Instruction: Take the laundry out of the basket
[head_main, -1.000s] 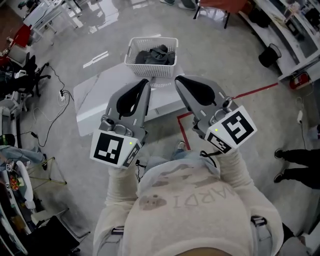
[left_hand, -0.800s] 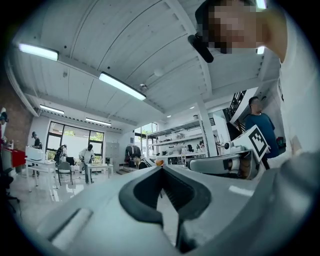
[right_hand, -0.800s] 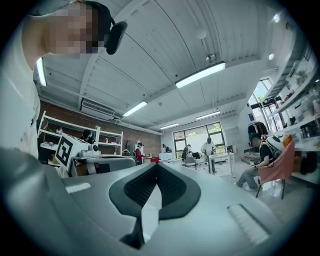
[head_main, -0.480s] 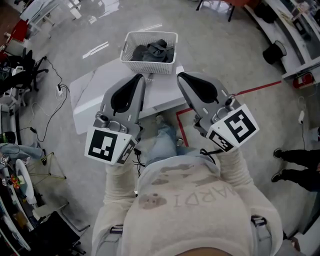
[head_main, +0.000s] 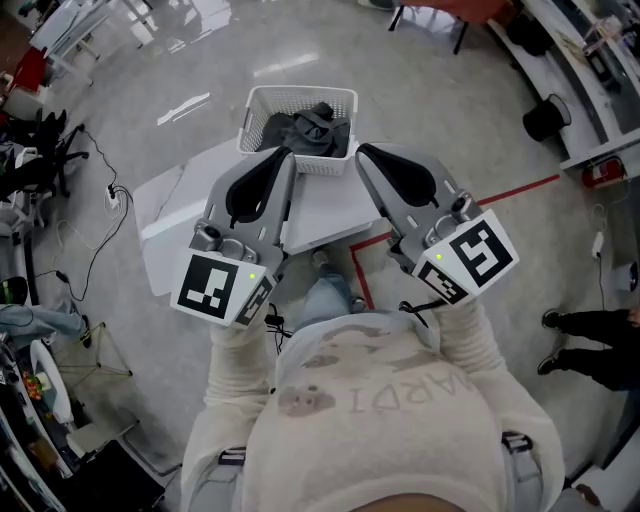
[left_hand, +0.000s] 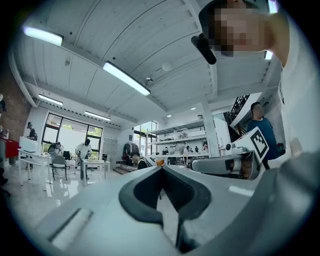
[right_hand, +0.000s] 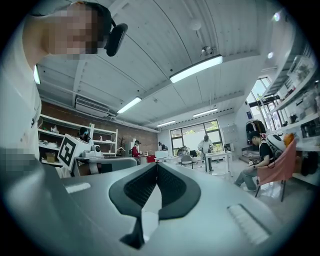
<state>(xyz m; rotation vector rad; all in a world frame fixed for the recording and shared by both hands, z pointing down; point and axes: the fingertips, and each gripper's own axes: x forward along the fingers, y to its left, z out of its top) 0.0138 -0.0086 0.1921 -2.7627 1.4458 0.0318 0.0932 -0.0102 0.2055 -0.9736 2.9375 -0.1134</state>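
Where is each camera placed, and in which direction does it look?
Head view: on the person's head, facing steeply down at the basket of laundry on the table; shows shirt, sleeves, left claw, right claw.
Left gripper view: on the left claw, facing level along its shut jaws; shirt at right edge.
Right gripper view: on the right claw, same, jaws shut; shirt at left edge.
Shared: each gripper view catches the other claw.
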